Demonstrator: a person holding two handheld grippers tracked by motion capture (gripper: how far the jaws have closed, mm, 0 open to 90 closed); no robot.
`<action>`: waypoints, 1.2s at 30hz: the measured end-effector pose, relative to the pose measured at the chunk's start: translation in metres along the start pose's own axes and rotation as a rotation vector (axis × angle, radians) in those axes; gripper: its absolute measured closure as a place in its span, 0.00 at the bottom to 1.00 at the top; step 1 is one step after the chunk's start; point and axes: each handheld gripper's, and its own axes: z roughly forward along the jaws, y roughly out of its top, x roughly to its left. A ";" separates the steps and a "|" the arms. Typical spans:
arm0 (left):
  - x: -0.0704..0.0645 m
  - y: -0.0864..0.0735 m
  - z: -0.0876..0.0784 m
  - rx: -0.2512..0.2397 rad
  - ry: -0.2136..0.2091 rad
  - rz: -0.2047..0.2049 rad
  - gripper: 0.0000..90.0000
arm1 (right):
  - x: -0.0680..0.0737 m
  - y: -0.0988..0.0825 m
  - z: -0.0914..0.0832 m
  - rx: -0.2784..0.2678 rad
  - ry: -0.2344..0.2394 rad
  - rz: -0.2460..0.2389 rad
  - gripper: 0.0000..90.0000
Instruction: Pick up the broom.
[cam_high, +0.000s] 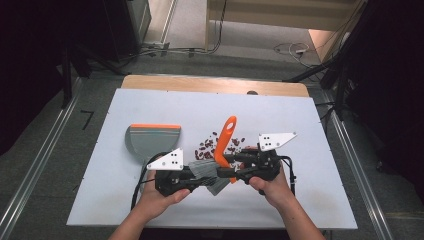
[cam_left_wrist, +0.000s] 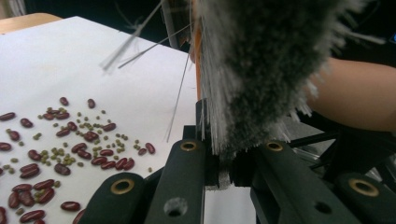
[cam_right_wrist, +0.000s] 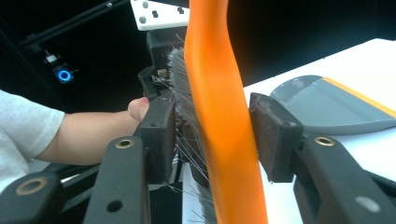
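**Brush held between two grippers, beans just beyond**

White tabletop (cam_high: 300, 200) carries everything. At its near middle the right gripper (cam_right_wrist: 212, 135) straddles the orange handle of the brush (cam_high: 225, 140), its jaws standing slightly apart from the handle on the dustpan side, so I cannot tell whether they grip. The left gripper (cam_left_wrist: 224, 163) is clamped on the brush's grey bristle head. The handle's long axis runs up and away from the person. Scattered beans (cam_high: 212, 145) lie beside the brush; left of the brush sits the dustpan (cam_high: 152, 139), nearer the left hand.
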 end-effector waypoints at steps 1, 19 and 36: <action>0.000 0.000 0.000 -0.004 -0.019 -0.005 0.95 | -0.001 -0.001 0.001 0.006 0.006 0.000 0.58; 0.007 -0.002 -0.006 -0.057 -0.047 -0.064 0.76 | 0.003 0.001 0.000 0.041 -0.023 -0.004 0.77; 0.012 -0.014 -0.029 -0.068 0.258 -0.096 0.00 | -0.003 0.005 -0.023 0.035 -0.329 0.025 0.77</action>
